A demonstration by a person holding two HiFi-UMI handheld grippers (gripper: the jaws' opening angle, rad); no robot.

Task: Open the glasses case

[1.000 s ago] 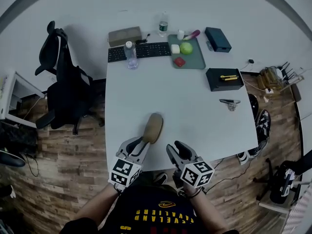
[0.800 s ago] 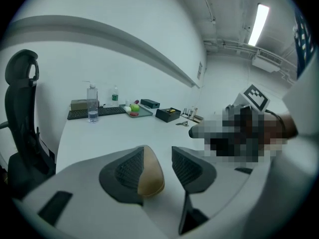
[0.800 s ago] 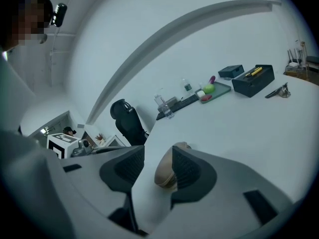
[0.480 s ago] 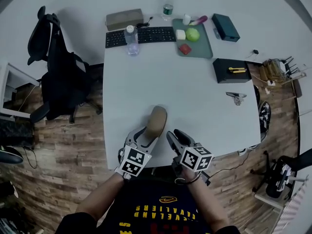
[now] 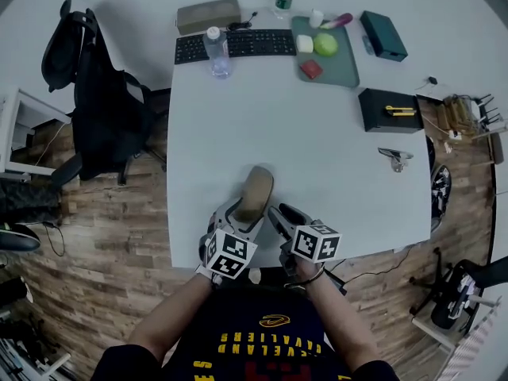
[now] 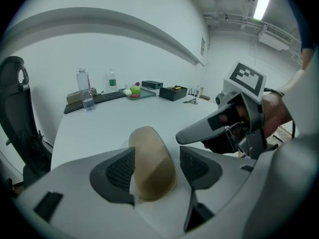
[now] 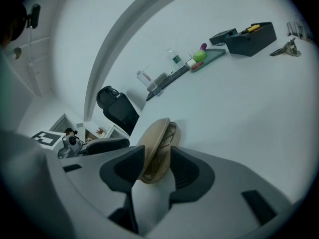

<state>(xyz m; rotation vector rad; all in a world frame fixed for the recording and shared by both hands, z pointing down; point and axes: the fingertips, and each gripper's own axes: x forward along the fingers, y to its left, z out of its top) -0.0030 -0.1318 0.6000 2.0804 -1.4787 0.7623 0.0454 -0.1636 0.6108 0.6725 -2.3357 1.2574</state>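
A tan oval glasses case [image 5: 255, 191] lies on the white table [image 5: 317, 181] near its front edge. In the right gripper view the case [image 7: 155, 148] is slightly ajar along one edge, with thin frames showing in the gap. My left gripper [image 5: 236, 215] sits at the case's near end; its jaws have just been opening. The case [image 6: 152, 163] lies between its pads [image 6: 119, 171] with gaps at the sides. My right gripper [image 5: 275, 212] is just right of the case, open, its fingertip [image 6: 185, 136] beside it and the case at its jaw tips.
At the back stand a keyboard [image 5: 235, 44], a water bottle [image 5: 217, 51], a tan box [image 5: 208, 14] and a green tray [image 5: 340, 63] with food. A black box [image 5: 389, 109] and keys [image 5: 394, 158] lie right. An office chair [image 5: 95, 101] stands left.
Both grippers have come down toward the table's front edge together with the case. The left jaws have spread apart off the case. The right jaws look unchanged and now sit closer to the case.
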